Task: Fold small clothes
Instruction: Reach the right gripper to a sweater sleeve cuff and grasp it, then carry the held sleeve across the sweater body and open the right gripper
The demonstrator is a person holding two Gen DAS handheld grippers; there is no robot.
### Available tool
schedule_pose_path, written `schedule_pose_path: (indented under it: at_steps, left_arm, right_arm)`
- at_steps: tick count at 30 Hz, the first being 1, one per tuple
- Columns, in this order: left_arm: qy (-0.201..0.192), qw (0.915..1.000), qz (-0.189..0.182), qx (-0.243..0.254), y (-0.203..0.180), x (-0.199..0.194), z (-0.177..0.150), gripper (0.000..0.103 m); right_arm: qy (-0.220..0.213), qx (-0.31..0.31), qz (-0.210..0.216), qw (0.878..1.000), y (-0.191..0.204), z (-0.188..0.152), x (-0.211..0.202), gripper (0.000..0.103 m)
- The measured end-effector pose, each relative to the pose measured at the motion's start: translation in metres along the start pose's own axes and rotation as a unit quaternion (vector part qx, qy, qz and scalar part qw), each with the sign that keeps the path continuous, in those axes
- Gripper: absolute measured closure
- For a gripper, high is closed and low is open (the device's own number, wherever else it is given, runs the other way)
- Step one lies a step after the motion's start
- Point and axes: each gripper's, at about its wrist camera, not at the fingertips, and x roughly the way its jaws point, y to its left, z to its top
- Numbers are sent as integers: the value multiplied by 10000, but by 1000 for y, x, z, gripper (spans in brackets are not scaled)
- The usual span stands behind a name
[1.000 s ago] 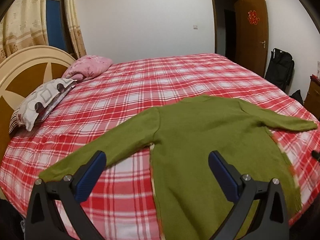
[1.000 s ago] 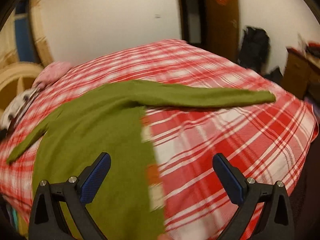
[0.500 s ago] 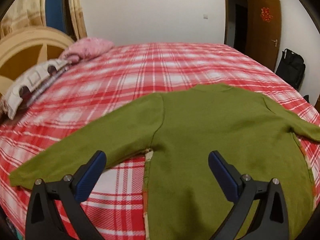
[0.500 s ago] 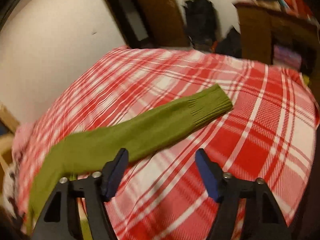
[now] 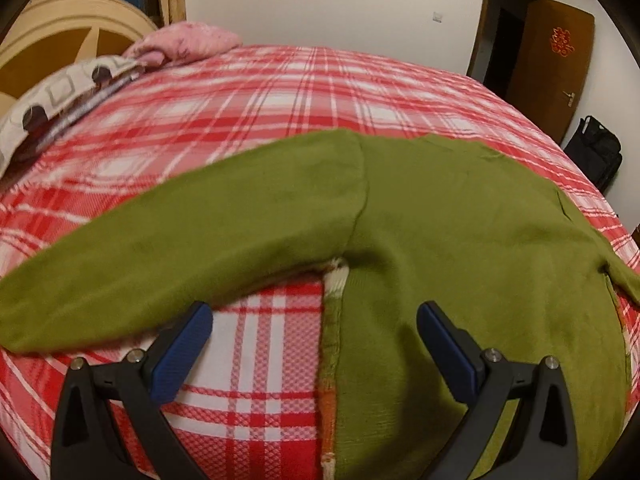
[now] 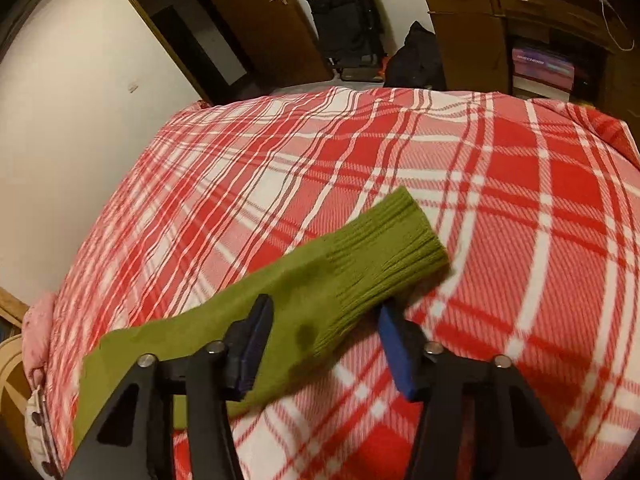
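Right wrist view, sweater sleeve (image 6: 320, 280) cuff pointing upper-right

A bed fills both views, covered by a red-and-white plaid blanket (image 5: 280, 92). A green sweater (image 5: 460, 220) lies flat on the blanket across the centre and right of the left wrist view, one sleeve (image 5: 180, 248) reaching to the left edge. The other sleeve's ribbed cuff (image 6: 388, 248) rests on the plaid mid-frame in the right wrist view. At upper left, a patterned pillow (image 5: 60, 96) and a pink pillow (image 5: 188, 40) lie by the headboard (image 5: 60, 28).
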Motion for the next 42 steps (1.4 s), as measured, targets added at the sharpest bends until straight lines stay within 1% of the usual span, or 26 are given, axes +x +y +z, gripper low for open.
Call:
schedule_pose_path:
  at_steps: [2,4,5,9,13,16,20,25,29,32,35,36,42]
  left_arm:
    - [-37,10000,-58,-70,3,-2,1,0]
    - [-80,9999,-83,-92,5,-5,1,0]
    - [-81,9999,-94,-90,5,-6,1,0]
    - [-87,9998,-165,-91,8,-10,0,0]
    - [-130,9995,-222,-172,14,-15,3,0]
    - [-172,9993,-265,-215,16,-18,5,0]
    - [-181,9990,-338,-214,17,-21,4,0]
    - [-163,9986,-436,-241,17,-23,1,0]
    - [-206,9982,-508,-252,18,-29,-1,0]
    - [-260,9977,-569,-257,20,-34,-1,0]
    - [-277,9974,-604,-278,22,-36,0,0]
    - [-276,9973,-614,-283,23,-36,-1,0]
    - [-262,9968,-678,-335,27,-34,-2,0]
  right_arm:
    - [39,143,-38,9999,-4,3,5,83]
    - [75,246,-7,9997,-8,8,9,91]
    - [58,244,-8,9997,-8,8,8,92]
    - [-136,-112,-66,9998,6,7,0,94]
    - [-305,-396,85,9987,27,7,-10,94]
    - [-408,-744,249,9961,55,7,-19,95]
    - [-572,-1300,560,9883,104,1,-38,95]
    - [-717,-2041,1025,9709,173,-18,-62,95]
    - [-774,-2629,1422,9511,229,-42,-79,95]
    - [-801,-3039,1655,9348,264,-63,-90,95]
    - [-748,-3313,1836,9225,289,-82,-96,95]
    - [-730,-3447,1888,9166,299,-91,-97,95]
    - [-548,-4018,2023,8914,330,-138,-89,95]
